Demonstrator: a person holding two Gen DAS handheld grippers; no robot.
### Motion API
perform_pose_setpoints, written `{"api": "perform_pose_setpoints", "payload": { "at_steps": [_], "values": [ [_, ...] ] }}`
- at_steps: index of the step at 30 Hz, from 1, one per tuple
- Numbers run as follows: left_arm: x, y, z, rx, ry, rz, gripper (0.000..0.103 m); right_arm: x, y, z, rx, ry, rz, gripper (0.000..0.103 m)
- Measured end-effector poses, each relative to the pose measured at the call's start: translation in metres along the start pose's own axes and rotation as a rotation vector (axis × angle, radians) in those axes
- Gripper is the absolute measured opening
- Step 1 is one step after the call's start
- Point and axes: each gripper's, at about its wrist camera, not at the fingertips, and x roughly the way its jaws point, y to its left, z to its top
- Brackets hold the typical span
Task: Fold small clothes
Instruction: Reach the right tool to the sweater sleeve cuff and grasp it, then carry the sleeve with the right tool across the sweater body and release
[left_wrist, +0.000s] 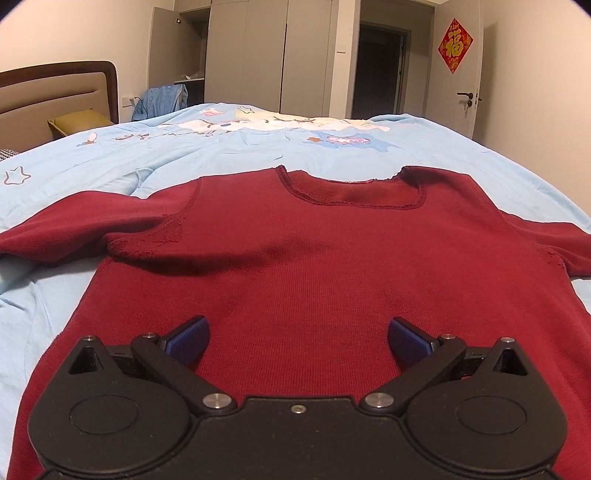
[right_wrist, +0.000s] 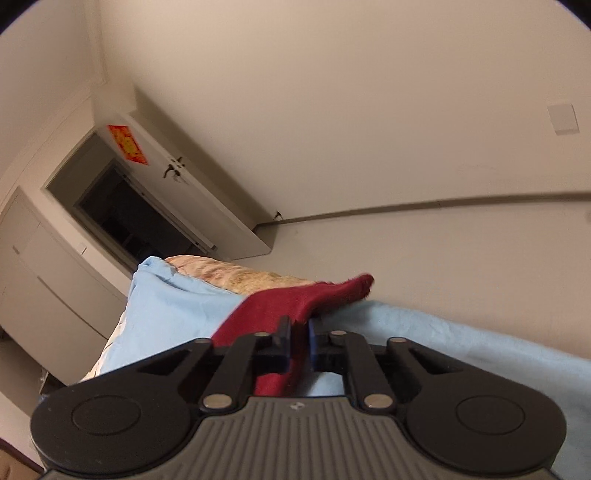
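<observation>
A dark red knitted sweater (left_wrist: 295, 266) lies flat on the bed, front up, neckline away from me and both sleeves spread sideways. My left gripper (left_wrist: 298, 338) hovers open just above its lower body, blue pads wide apart with nothing between them. In the right wrist view, my right gripper (right_wrist: 299, 334) is shut on a fold of the red sweater (right_wrist: 295, 299), most likely a sleeve. The cloth is lifted off the bedding and its free end sticks out to the right.
The bed carries a light blue quilt (left_wrist: 184, 147) with cartoon prints. A headboard (left_wrist: 55, 92) and yellow pillow (left_wrist: 83, 122) stand at the far left. Wardrobes (left_wrist: 258, 55) and an open doorway (left_wrist: 376, 70) lie beyond the bed. The bed edge (right_wrist: 461, 332) drops off close to my right gripper.
</observation>
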Motion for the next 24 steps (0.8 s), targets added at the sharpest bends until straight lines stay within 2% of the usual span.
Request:
{"api": "perform_pose_setpoints", "payload": {
  "at_steps": [6, 12, 17, 24],
  "values": [
    [0.000, 0.002, 0.000, -0.014, -0.001, -0.014, 0.103, -0.036, 0.051, 0.006, -0.282, -0.063, 0.000, 0.007],
    [-0.010, 0.019, 0.012, -0.107, -0.009, -0.089, 0.102, -0.081, 0.146, -0.016, -0.704, -0.157, 0.087, 0.007],
    [-0.034, 0.036, 0.028, -0.196, -0.038, -0.106, 0.102, -0.120, 0.225, -0.065, -0.962, -0.198, 0.251, 0.007],
    [-0.073, 0.053, 0.044, -0.145, -0.099, -0.043, 0.102, -0.173, 0.309, -0.173, -1.210, -0.183, 0.513, 0.007]
  ]
}}
